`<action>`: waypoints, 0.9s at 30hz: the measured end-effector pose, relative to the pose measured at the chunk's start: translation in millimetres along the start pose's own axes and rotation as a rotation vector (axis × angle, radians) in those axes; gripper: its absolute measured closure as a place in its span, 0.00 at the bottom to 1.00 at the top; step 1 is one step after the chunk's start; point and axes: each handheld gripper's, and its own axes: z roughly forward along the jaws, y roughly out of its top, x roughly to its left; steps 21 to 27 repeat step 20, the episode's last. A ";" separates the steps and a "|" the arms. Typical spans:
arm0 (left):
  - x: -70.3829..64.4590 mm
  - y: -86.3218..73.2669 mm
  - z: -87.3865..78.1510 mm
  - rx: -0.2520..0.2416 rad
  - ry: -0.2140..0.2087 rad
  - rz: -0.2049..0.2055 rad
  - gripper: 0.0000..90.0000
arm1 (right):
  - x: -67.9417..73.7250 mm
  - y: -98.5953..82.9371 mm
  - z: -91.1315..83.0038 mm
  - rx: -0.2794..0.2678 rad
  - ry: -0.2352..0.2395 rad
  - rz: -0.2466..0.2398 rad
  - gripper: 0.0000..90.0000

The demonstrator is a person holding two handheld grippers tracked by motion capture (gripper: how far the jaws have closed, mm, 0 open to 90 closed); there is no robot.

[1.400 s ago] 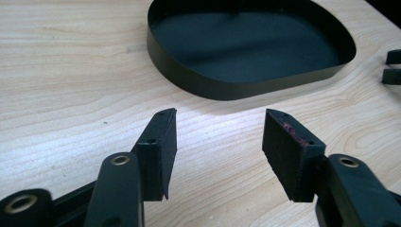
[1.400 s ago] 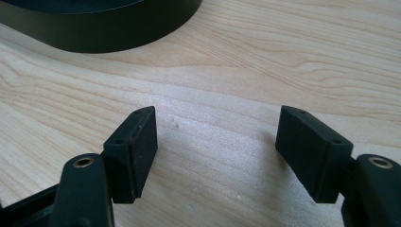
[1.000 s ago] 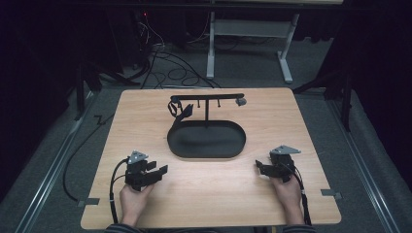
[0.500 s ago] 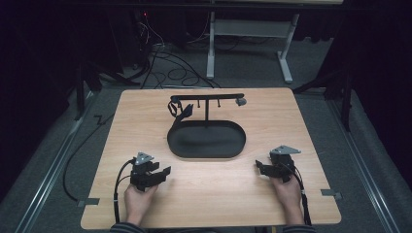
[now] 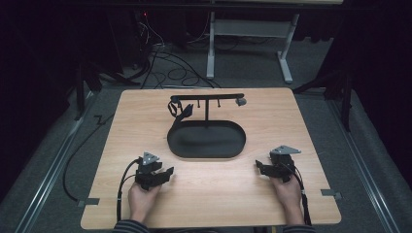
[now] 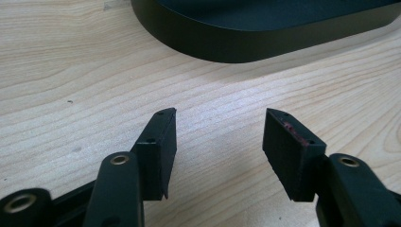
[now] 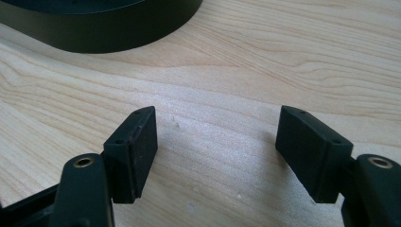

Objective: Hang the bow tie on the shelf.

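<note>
A black oval tray (image 5: 206, 141) lies in the middle of the wooden table (image 5: 145, 111), with a T-shaped black stand (image 5: 206, 97) rising from its far side. A dark looped item (image 5: 180, 112) hangs from the left end of the bar and a small grey item (image 5: 240, 102) from the right end. My left gripper (image 5: 165, 172) rests low at the tray's near left, open and holding nothing (image 6: 220, 137). My right gripper (image 5: 258, 167) sits at the tray's near right, also open with nothing between its fingers (image 7: 217, 142). The tray's rim (image 6: 246, 40) shows ahead of the left gripper, and the same rim (image 7: 94, 33) ahead of the right.
Bare wood lies between the two grippers along the table's front edge. Cables (image 5: 165, 63) run across the grey floor behind the table, beside a white frame leg (image 5: 211, 48). Dark stand legs (image 5: 340, 82) are at the right.
The left gripper has shifted right and slightly forward toward the tray's near-left corner. The right gripper has stayed in place.
</note>
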 end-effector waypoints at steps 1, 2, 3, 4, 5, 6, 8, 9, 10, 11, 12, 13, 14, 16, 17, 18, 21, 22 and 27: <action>-0.6 -0.2 1.0 0.000 0.004 0.005 0.51 | 0.0 0.0 0.0 0.000 0.000 0.000 0.35; -1.1 -0.5 1.9 0.002 0.010 0.013 0.51 | 0.0 0.0 0.0 0.000 0.000 0.000 0.35; -1.4 -0.9 2.9 0.006 0.014 0.019 0.51 | 0.0 0.0 0.0 0.000 0.000 0.000 0.35; -1.7 -1.2 4.0 0.011 0.015 0.024 0.51 | 0.0 0.0 0.0 0.000 0.000 0.000 0.35; -1.5 -1.5 5.6 0.011 0.020 0.037 0.50 | 0.0 0.0 -0.1 0.000 0.000 0.000 0.35; -2.9 -2.6 6.1 0.006 0.022 0.036 0.49 | 0.0 0.0 -0.1 0.000 0.000 0.000 0.35; -4.3 -4.6 6.7 -0.008 0.029 0.050 0.49 | -0.2 -0.1 0.0 -0.001 0.001 0.000 0.35; -5.0 -6.1 6.9 -0.017 0.035 0.060 0.48 | -0.2 -0.1 0.0 -0.001 0.001 0.000 0.35; -6.4 -9.2 7.9 -0.039 0.047 0.078 0.47 | -0.1 0.0 -0.1 0.000 0.001 0.001 0.35; -7.5 -10.4 8.3 -0.046 0.054 0.088 0.46 | 0.0 0.0 0.0 0.000 0.000 0.000 0.35; -8.8 -10.5 8.5 -0.041 0.060 0.099 0.46 | 0.1 -0.1 0.0 0.000 0.000 -0.001 0.35; -10.6 -10.4 9.0 -0.037 0.069 0.110 0.44 | 0.2 -0.1 0.0 0.001 -0.001 -0.001 0.35; -11.4 -10.4 9.5 -0.038 0.071 0.107 0.43 | 0.3 0.0 0.0 0.001 -0.001 -0.002 0.35; -11.9 -10.2 9.5 -0.033 0.068 0.109 0.41 | 0.5 0.0 -0.1 0.002 -0.001 0.001 0.35; -11.8 -10.2 9.5 -0.033 0.066 0.108 0.40 | 0.5 0.0 -0.1 0.002 -0.002 0.002 0.35; -11.9 -10.2 9.6 -0.033 0.067 0.108 0.40 | 0.5 0.0 -0.1 0.001 -0.002 0.002 0.35; -12.0 -10.1 9.5 -0.030 0.066 0.108 0.40 | 0.5 0.0 -0.1 0.001 -0.001 0.001 0.35; -12.0 -10.1 9.5 -0.030 0.066 0.108 0.40 | 0.5 0.0 -0.1 0.001 -0.001 0.001 0.35; -12.0 -10.1 9.5 -0.030 0.066 0.108 0.40 | 0.5 0.0 -0.1 0.001 -0.001 0.001 0.35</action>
